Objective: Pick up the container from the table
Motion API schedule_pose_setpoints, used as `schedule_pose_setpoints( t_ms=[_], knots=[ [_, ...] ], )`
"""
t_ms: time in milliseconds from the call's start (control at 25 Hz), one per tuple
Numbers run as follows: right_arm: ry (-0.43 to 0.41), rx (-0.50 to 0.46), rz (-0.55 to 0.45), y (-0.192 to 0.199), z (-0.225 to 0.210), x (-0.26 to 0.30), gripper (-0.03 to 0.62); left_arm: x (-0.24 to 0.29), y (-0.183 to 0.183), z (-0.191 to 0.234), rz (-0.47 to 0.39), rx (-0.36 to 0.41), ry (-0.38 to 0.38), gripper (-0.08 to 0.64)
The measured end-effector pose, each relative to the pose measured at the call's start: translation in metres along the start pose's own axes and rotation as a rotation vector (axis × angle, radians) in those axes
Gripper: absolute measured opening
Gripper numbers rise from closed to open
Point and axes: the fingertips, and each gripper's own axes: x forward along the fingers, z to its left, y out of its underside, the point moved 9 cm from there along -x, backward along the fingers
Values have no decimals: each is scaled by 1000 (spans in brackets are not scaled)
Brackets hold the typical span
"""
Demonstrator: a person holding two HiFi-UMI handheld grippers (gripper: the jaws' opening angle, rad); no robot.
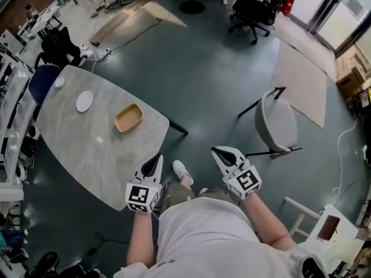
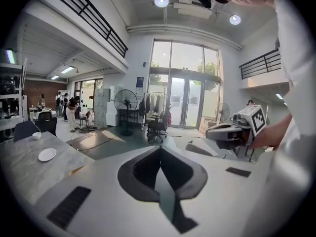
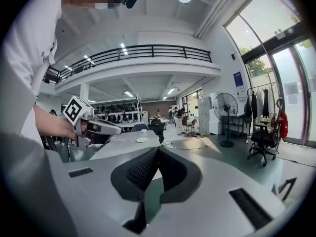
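The worktop (image 1: 87, 155) is a big gray slab that looks like stone, with pale streaks and round corners. The container (image 1: 128, 117) sits on it near the far right edge. It is a shallow tan dish, long with round corners and a smooth raised rim. Inside it I can see only its own plain bottom.

A flat, round white plate (image 1: 84, 101) lies just to the left of the container, a little apart from it. A small white cup (image 1: 59, 81) stands farther off, at the far corner by a blue chair (image 1: 43, 83).

The left gripper (image 1: 155, 161) is held over the near corner of the worktop, well apart from the container. Only bare worktop lies between them. Its jaws are closed, with the dark bumpy pads pressed tip to tip and nothing between them. The right gripper (image 1: 219, 152) is out over the smooth, dark green-gray floor (image 1: 214, 68), off to the side of the worktop. Its jaws are closed too, and they hold nothing. Each gripper has a pale gray shell and a cube with black and white squares.

A gray chair (image 1: 277, 120) with a round seat and thin black legs stands just past the right gripper. A flat tan mat (image 1: 301, 80) lies on the floor behind it, and a black office chair (image 1: 255, 10) stands far back. The person holding the grippers wears a white shirt (image 1: 203, 230) and a white shoe (image 1: 182, 171).
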Motion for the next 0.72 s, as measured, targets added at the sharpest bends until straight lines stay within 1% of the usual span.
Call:
schedule_pose_setpoints(
  t_ms=[160,280,520,720],
  knots=[
    [-10,-9,25,-20,-19,61,12,28,-16,55,-4,-13,8,2],
    [-27,-20,38,-32,-30,104,12,44,-22,91,1,-22,4,2],
    [-68,-49,71,-48,-36,178,12,56,-11,156,50,-51,-42,2],
    [-95,-69,135,-56,-44,221,12,63,0,188,115,-74,-75,2]
  ],
)
